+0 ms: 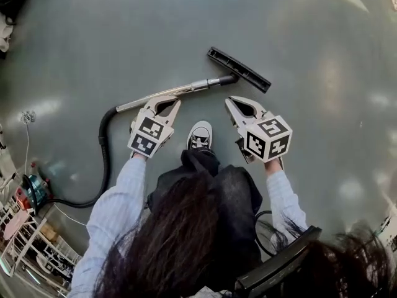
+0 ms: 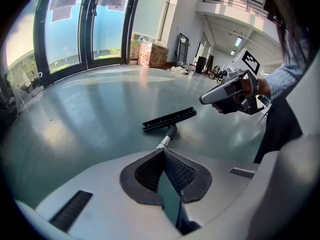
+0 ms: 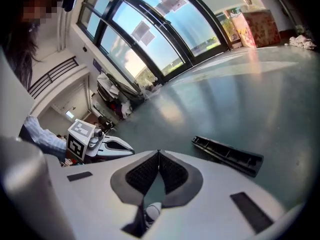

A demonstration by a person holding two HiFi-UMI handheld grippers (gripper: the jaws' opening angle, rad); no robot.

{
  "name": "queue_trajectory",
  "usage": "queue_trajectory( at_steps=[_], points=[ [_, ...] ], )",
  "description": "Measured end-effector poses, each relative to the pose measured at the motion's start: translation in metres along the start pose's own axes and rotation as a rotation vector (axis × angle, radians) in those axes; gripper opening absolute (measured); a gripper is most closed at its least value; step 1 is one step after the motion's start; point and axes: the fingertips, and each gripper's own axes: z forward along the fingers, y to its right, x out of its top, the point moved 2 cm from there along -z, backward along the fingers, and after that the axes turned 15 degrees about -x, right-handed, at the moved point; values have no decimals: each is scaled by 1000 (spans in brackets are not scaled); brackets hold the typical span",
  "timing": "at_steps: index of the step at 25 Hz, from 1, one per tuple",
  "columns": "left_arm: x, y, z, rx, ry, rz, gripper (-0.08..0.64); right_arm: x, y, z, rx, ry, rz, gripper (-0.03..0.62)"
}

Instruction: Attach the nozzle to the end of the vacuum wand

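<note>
The long black flat plastic floor nozzle (image 1: 239,69) lies on the grey polished floor (image 1: 310,135), and its neck meets the end of the slim silver metal vacuum wand (image 1: 167,93). The two look joined in one line, so the attaching step seems done, though how firmly the joint is seated cannot be told. The left gripper (image 1: 175,99) hangs above the wand's middle and the right gripper (image 1: 231,99) just short of the nozzle's neck. Each has its jaws pressed together with nothing between them, and neither touches the vacuum. If a further move is needed, it is probably a check of the joint, with one gripper opening to take the wand near its collar while the other steadies the nozzle's neck. Room is generous: the floor beyond and to the right of the nozzle is bare. Nearer in, the person's white-toed canvas shoe (image 1: 200,135) stands close to the wand. The ribbed black hose (image 1: 104,148) curves away left to a teal canister (image 1: 34,191) beside clutter at the edge of the head view.
</note>
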Motion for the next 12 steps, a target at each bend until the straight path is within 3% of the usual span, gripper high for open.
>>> queue_trajectory(
  at_steps=[6, 12],
  points=[
    [3, 67, -59, -26, 5, -66, 5, 9, -49, -70, 6, -88, -5, 6],
    [55, 162, -150, -39, 123, -194, 5, 50, -110, -188, 28, -106, 31, 6]
  ],
)
